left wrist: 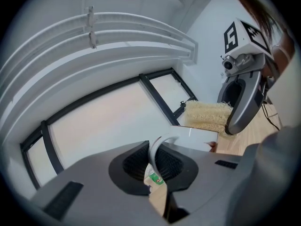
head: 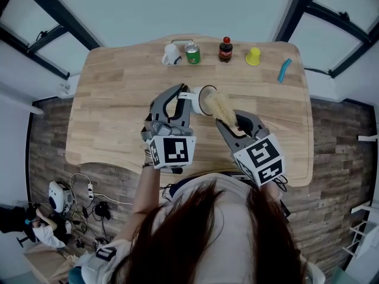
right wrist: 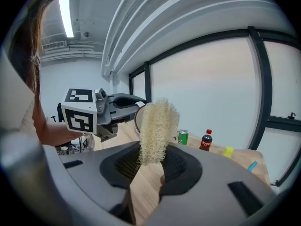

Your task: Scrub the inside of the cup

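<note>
**Cup at Table Centre, Row Along the Far Edge**

The cup (head: 200, 101) is sitting tipped on its side over the middle of the table (head: 118, 99), mouth facing 4 o'clock. The left gripper (head: 180, 93) is clamping its handle from 9 o'clock. The right gripper (head: 234, 123), at 4 o'clock, is pinching the loofah sponge (head: 222, 106), whose tip is meeting the cup's mouth. Along the far edge, running from 11 to 2 o'clock, are sitting a mug (head: 170, 54), soda can (head: 192, 53), cola bottle (head: 225, 49), small cup (head: 253, 56) and slim tool (head: 284, 70).
</note>
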The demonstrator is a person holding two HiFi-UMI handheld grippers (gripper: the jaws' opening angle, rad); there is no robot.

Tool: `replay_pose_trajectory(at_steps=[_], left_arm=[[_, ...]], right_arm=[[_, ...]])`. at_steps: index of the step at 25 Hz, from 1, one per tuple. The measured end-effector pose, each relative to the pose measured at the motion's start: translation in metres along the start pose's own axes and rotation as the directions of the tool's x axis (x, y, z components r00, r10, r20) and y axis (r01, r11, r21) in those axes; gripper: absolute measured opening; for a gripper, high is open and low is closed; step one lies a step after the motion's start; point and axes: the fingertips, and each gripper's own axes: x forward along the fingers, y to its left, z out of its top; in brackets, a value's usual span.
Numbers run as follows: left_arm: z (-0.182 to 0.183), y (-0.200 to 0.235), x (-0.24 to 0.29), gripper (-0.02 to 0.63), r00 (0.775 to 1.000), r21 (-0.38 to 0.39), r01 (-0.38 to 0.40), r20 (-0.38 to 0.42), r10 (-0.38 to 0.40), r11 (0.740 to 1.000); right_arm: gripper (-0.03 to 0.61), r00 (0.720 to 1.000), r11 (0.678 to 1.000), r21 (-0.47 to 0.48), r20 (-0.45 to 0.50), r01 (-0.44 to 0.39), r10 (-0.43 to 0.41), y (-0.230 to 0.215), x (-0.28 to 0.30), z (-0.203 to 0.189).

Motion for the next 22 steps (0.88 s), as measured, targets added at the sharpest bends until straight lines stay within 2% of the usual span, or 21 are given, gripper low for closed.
replay_pose_trajectory(at_steps=[10, 15, 22], left_arm=[[0.004, -0.005, 0.002, 0.028, 0.999, 0.094, 0.022, 0.023, -0.024, 0.995], [0.008, -0.013, 0.002, 0.028, 0.998, 0.175, 0.034, 0.039, -0.041, 0.984], [0.010, -0.018, 0.001, 0.028, 0.997, 0.230, 0.053, 0.043, -0.065, 0.972]], right_arm=[[0.120, 0.997, 0.999, -0.005, -0.055, -0.047, 0.047, 0.004, 0.004, -0.006], [0.120, 0.993, 0.997, -0.006, -0.090, -0.072, 0.071, 0.006, 0.005, -0.014], [0.120, 0.985, 0.995, 0.003, -0.138, -0.101, 0.100, 0.008, 0.006, -0.022]])
